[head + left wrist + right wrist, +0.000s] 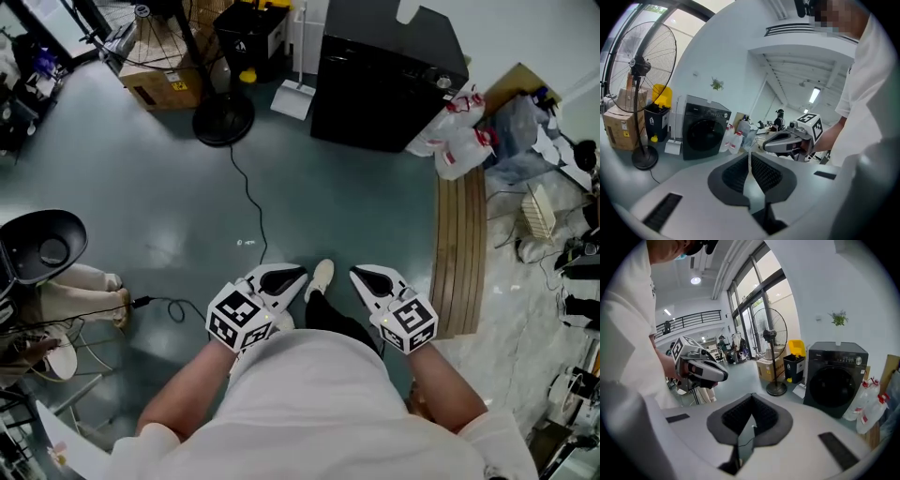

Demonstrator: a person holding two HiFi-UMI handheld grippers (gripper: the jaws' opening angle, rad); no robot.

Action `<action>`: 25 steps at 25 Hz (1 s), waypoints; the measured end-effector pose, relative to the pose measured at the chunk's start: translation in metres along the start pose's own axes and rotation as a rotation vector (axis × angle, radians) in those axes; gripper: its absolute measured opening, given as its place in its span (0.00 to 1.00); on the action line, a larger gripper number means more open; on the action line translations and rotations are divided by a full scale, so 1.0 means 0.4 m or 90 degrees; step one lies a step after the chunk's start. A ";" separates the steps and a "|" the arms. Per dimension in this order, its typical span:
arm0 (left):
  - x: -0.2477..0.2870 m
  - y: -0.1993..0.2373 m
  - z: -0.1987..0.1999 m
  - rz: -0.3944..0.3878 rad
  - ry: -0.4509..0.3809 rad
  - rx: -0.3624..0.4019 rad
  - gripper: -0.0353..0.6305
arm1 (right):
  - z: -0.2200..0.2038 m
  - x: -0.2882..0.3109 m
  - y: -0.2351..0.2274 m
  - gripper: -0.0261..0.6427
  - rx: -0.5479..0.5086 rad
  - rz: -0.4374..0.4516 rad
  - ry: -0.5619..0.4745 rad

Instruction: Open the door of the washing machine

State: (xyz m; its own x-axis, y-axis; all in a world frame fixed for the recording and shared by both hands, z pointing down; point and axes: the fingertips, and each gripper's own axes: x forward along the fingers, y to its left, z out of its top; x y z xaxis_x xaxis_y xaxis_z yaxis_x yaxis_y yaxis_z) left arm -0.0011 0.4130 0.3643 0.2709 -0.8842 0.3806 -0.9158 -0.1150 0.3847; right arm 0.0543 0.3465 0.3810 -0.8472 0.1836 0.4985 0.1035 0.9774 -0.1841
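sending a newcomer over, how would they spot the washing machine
Look along the far white wall. The washing machine is the black box between the pedestal fan and the plastic jugs; only it has a round front door, shut.

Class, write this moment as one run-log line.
left gripper: shut, empty | right gripper: shut, empty | washing machine: ahead, untouched | door: closed

Bright daylight enters through tall windows [759,301]; a ceiling strip light [815,95] glows. The floor [169,246] shows soft sheen. Both gripper views bend strongly, dark at the corners.
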 end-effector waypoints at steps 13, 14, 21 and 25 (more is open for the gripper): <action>0.315 0.274 0.264 0.062 0.011 0.045 0.14 | 0.114 0.084 -0.381 0.10 0.035 -0.006 -0.042; 0.338 0.296 0.278 0.063 0.016 0.046 0.15 | 0.122 0.086 -0.404 0.09 0.039 -0.010 -0.044; 0.511 0.514 0.345 0.047 0.054 0.066 0.15 | 0.164 0.122 -0.584 0.09 0.077 -0.076 -0.039; 0.620 0.681 0.384 0.025 0.079 0.078 0.15 | 0.195 0.155 -0.681 0.09 0.108 -0.134 -0.020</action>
State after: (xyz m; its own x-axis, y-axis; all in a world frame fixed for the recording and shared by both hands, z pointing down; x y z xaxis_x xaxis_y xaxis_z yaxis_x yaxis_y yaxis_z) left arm -0.2290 0.0930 0.4343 0.2622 -0.8270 0.4974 -0.9536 -0.1429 0.2651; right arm -0.0670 0.0835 0.3959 -0.8564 -0.0283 0.5155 -0.1637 0.9619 -0.2192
